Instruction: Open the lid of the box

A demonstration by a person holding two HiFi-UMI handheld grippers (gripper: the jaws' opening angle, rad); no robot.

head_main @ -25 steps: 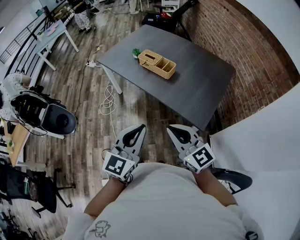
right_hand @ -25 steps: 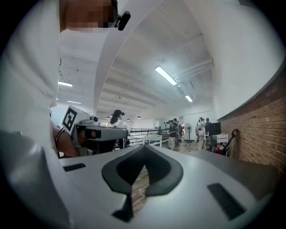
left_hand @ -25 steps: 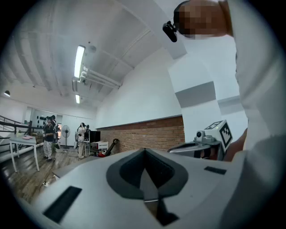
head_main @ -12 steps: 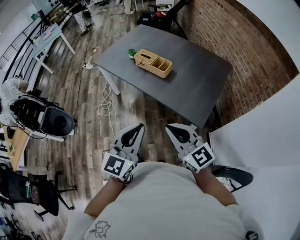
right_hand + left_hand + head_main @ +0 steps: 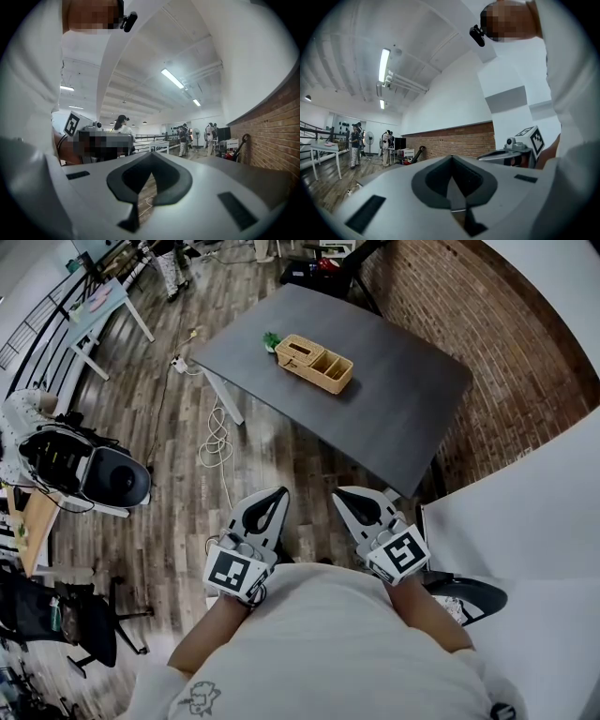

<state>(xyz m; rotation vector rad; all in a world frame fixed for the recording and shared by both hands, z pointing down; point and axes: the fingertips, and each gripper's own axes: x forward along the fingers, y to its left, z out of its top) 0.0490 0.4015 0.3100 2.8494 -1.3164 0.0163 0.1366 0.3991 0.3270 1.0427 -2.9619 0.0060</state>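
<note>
We hold both grippers close in front of our white shirt [image 5: 328, 652], side by side and not touching, both pointing toward 12 o'clock over the wooden floor [image 5: 169, 521]. The left gripper [image 5: 278, 494] has its jaws pressed together with nothing between them. The right gripper [image 5: 341, 495] is the same, pads meeting on empty air.

Farther out, at 11 o'clock, a loose white cable [image 5: 217, 442] lies on the floor beside a white table leg [image 5: 225, 399]. At 12 o'clock, well apart from both grippers, stands the dark grey table [image 5: 403, 409].

The woven box [image 5: 315, 366] sits on the table's far left part. Its lid [image 5: 299, 352] lies flat over the end at 10 o'clock, and the open compartments [image 5: 335, 372] run toward 4 o'clock. A small green plant [image 5: 272, 342] stands just beside the lidded end.

A brick wall [image 5: 487, 343] runs behind the table at 2 o'clock. In the left gripper view, people [image 5: 356, 143] stand far off across the room.
</note>
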